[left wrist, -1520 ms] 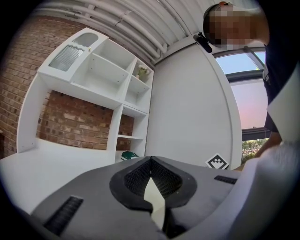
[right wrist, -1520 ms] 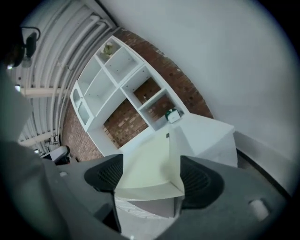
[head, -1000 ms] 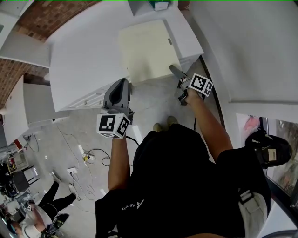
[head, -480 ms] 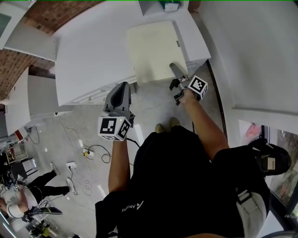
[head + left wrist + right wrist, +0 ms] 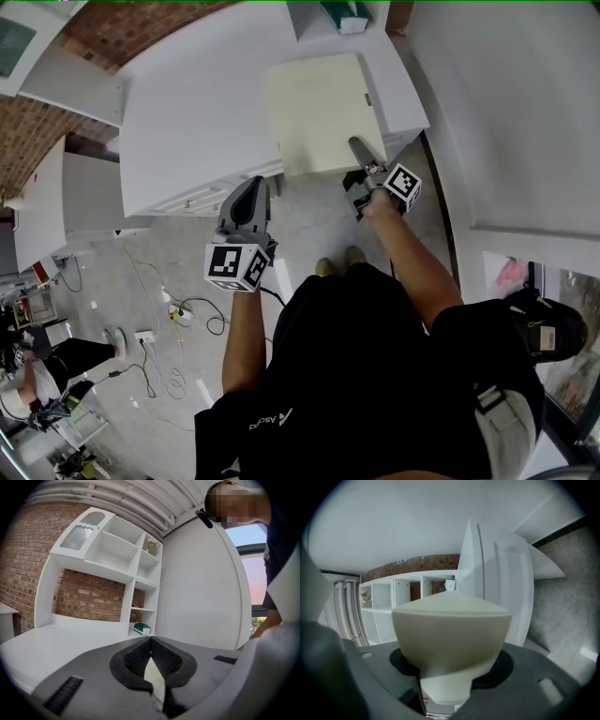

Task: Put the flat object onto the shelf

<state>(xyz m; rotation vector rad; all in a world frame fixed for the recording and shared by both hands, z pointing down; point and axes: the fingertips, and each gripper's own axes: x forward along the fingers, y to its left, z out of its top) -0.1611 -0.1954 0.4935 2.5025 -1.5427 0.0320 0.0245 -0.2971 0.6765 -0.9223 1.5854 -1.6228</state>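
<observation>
Left gripper (image 5: 249, 187), just short of the white table (image 5: 187, 112), has its fingers together and empty. The cream flat square board (image 5: 323, 108) overhangs the table's near edge. Right gripper (image 5: 358, 148) fingers have just been closing and now pinch the board's overhanging corner. It looks stiff, light and smooth, so grip deep.

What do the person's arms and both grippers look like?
The left gripper and right gripper are grey, tapering to narrow jaws with dark ribbed pads. Each bears a white cube with black square markers. The person wears a black short-sleeved shirt with small white print. The right jaws have just been closing around the cream flat object.
</observation>
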